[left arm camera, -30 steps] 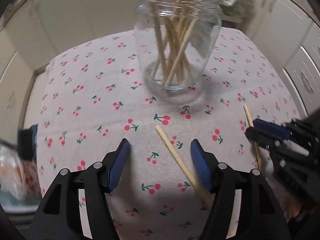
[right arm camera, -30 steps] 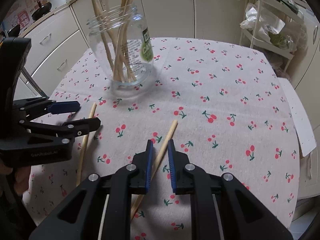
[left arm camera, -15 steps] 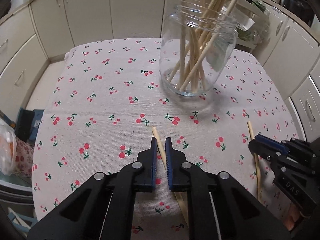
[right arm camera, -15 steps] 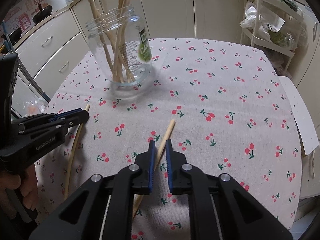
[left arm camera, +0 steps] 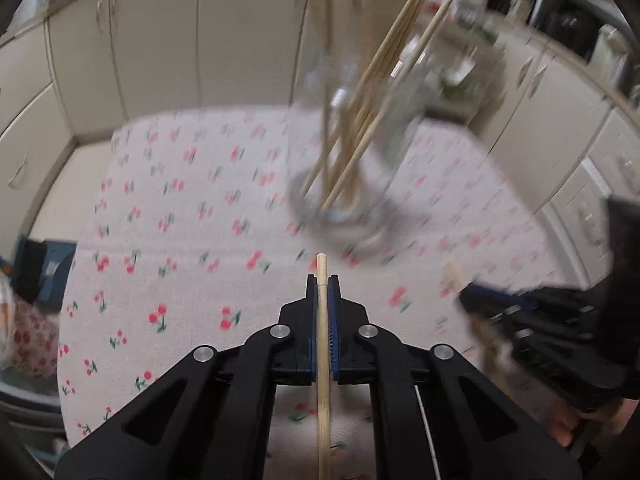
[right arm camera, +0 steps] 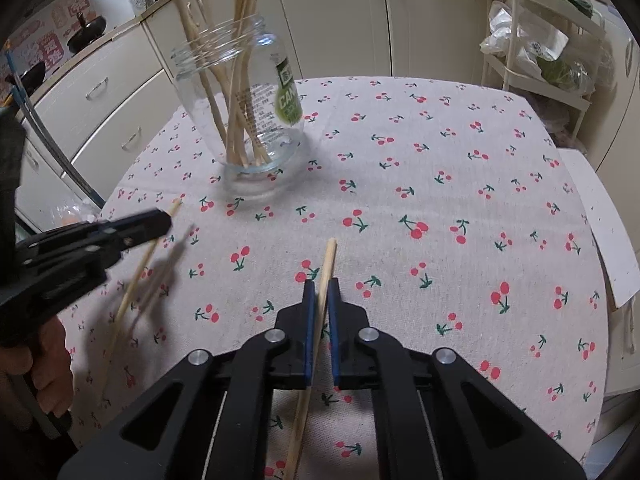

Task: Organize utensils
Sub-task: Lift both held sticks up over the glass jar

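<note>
A clear glass jar (right arm camera: 244, 120) holding several wooden chopsticks stands on the cherry-print tablecloth (right arm camera: 440, 208); it is blurred in the left wrist view (left arm camera: 352, 148). My left gripper (left arm camera: 322, 280) is shut on one chopstick (left arm camera: 322, 360) and holds it above the cloth, short of the jar; it also shows in the right wrist view (right arm camera: 160, 220) with the chopstick (right arm camera: 132, 292) slanting down from it. My right gripper (right arm camera: 321, 284) is shut on another chopstick (right arm camera: 326, 268) low over the cloth; it shows in the left wrist view (left arm camera: 472, 296).
Cream cabinets (right arm camera: 100, 112) surround the table. A white wire rack with bags (right arm camera: 536, 48) stands at the far right. A white sheet (right arm camera: 604, 232) lies on the table's right edge. A blue bin (left arm camera: 44, 268) sits on the floor to the left.
My left gripper closed on a chopstick lying on the cloth, then lifted it and swung it to point forward. My right gripper stays shut on its chopstick and has barely moved.
</note>
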`<state>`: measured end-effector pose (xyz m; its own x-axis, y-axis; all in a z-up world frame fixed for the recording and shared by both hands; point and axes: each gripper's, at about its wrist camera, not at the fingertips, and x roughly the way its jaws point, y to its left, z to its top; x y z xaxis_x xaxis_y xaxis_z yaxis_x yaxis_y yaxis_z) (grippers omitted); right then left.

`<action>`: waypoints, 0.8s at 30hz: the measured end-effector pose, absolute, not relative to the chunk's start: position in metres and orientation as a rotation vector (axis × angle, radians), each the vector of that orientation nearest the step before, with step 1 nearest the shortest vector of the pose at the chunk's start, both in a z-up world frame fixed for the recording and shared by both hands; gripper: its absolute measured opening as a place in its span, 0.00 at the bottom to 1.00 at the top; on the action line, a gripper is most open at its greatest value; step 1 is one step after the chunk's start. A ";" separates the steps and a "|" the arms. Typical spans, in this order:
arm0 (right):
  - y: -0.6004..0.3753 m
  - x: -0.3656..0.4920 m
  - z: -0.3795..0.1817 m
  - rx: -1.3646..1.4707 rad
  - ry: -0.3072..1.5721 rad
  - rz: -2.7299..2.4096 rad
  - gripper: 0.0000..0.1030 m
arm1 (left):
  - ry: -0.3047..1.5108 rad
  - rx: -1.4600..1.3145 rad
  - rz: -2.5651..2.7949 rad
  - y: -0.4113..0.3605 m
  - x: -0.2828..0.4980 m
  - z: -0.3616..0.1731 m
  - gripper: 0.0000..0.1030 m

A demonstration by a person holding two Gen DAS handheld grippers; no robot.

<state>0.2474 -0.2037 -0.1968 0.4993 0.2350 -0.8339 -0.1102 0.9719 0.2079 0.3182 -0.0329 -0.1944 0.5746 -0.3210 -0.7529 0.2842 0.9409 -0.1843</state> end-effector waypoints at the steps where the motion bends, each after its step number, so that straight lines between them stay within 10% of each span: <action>1: -0.205 0.248 -0.197 0.146 1.028 0.211 0.07 | 0.844 -0.058 -0.367 -0.032 0.315 -0.185 0.04; 24: -0.210 0.249 -0.198 0.188 1.018 0.222 0.07 | 0.161 -0.278 -0.307 -0.045 0.373 -0.030 0.04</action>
